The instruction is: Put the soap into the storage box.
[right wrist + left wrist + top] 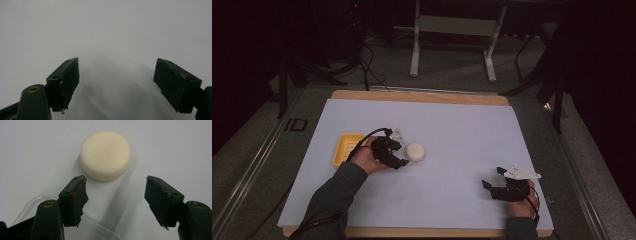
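Here, the left tool (401, 152) hovers just short of a round cream puck (415, 151) lying flat on the pale counter (462, 130). Its jaws stand wide apart and hold nothing; the left gripper view shows the puck (105, 155) just beyond the tips, not between them. A yellow tray (343, 148) sits close behind that hand. The right tool (493, 179) rests well apart near the counter's front edge, spread wide and empty.
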`<control>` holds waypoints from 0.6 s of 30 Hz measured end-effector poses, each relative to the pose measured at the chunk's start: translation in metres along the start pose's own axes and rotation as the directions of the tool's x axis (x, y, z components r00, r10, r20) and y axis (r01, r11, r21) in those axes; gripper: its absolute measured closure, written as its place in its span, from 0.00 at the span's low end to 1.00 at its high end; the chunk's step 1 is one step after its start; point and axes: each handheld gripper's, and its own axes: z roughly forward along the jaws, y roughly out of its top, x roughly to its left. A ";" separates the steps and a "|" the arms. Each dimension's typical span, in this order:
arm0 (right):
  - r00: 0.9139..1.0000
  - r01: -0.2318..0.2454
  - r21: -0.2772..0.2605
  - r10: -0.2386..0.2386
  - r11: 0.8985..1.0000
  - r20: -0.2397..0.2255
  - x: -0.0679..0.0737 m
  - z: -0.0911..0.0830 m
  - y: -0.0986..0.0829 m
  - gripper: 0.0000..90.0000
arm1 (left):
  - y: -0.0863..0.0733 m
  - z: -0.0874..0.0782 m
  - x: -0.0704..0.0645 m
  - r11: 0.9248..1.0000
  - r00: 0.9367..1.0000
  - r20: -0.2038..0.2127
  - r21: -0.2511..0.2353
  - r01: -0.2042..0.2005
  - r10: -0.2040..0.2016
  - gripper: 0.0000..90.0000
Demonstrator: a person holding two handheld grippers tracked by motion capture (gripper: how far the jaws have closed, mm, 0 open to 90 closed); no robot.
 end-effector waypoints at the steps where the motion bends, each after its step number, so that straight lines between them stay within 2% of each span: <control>1: 1.000 -0.001 0.000 0.001 1.000 0.000 0.000 0.000 0.000 0.23 | 0.000 0.000 0.000 1.000 1.000 0.001 -0.001 0.001 -0.001 0.38; 12: 1.000 0.001 0.000 -0.001 1.000 0.000 0.000 0.000 0.000 0.23 | 0.006 0.000 0.003 1.000 1.000 0.002 0.010 0.007 -0.007 0.38; 18: 1.000 0.001 -0.002 -0.001 1.000 -0.001 0.000 0.000 0.000 0.23 | 0.010 -0.001 0.005 1.000 1.000 0.016 0.015 0.004 -0.005 0.37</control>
